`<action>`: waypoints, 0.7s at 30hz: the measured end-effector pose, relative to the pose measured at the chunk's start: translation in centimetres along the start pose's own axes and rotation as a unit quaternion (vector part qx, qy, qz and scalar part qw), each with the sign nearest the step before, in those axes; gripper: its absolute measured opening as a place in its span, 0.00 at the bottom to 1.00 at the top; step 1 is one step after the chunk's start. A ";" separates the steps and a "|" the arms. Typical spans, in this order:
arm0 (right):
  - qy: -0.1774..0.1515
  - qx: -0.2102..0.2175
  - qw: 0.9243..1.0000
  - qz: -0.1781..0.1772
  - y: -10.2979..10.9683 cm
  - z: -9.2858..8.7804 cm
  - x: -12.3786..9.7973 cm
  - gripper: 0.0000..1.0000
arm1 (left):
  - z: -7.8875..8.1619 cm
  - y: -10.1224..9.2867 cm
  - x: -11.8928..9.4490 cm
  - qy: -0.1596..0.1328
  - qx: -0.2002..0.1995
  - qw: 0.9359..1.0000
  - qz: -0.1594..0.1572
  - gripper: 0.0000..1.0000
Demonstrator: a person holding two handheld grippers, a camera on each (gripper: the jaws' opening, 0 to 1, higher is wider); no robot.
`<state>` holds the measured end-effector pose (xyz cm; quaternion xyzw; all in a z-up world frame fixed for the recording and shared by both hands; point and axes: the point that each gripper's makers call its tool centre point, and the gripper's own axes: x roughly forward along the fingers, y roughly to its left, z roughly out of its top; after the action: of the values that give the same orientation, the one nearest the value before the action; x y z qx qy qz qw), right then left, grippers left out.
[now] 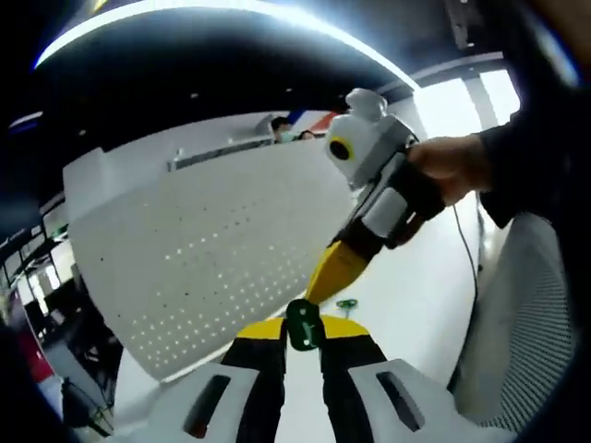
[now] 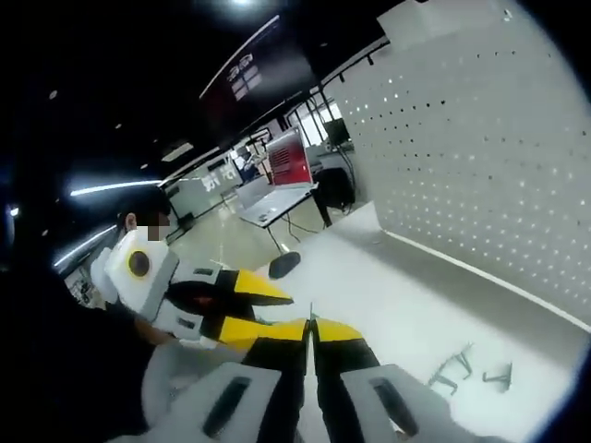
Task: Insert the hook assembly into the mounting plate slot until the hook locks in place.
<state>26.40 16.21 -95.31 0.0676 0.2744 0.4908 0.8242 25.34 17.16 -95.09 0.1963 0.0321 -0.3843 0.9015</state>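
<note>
Your left gripper (image 1: 304, 334) pinches dark green hook part (image 1: 303, 325), held up facing white pegboard (image 1: 212, 249). Right gripper (image 2: 311, 334) jaws pressed together on thin sliver, identity unclear. Spare hooks (image 2: 471, 367) lie on table (image 2: 388, 305) below board

You have two grippers in play: the left gripper (image 1: 303, 334) and the right gripper (image 2: 311, 340). One white pegboard (image 1: 212, 249) stands on one white table (image 2: 388, 305). One green hook piece (image 1: 303, 325) sits between the left jaws. Three loose metal hooks (image 2: 454, 365) lie on the table, as the right gripper view shows.
</note>
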 end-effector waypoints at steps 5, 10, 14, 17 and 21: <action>-0.001 0.002 1.000 0.004 0.3 0.0 0.2 0.00 | -0.4 0.2 0.0 0.010 0.007 1.000 0.002 0.11; 0.000 0.006 1.000 0.008 0.4 -0.1 0.3 0.00 | -0.5 0.3 -0.1 0.014 0.008 1.000 0.007 0.09; -0.001 0.006 1.000 0.010 0.6 -0.1 0.3 0.00 | -0.7 0.3 0.0 0.019 0.018 1.000 0.006 0.04; -0.001 0.006 1.000 0.013 0.7 -0.1 0.3 0.00 | -0.8 0.3 0.0 0.022 0.018 1.000 0.007 0.04; -0.001 0.004 1.000 0.017 0.9 0.0 0.4 0.00 | -1.0 0.4 0.0 0.027 0.013 1.000 0.009 0.04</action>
<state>25.81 16.99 -95.10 0.0762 0.2746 0.5040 0.8154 25.70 17.78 -95.90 0.2185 0.0497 -0.3715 0.9010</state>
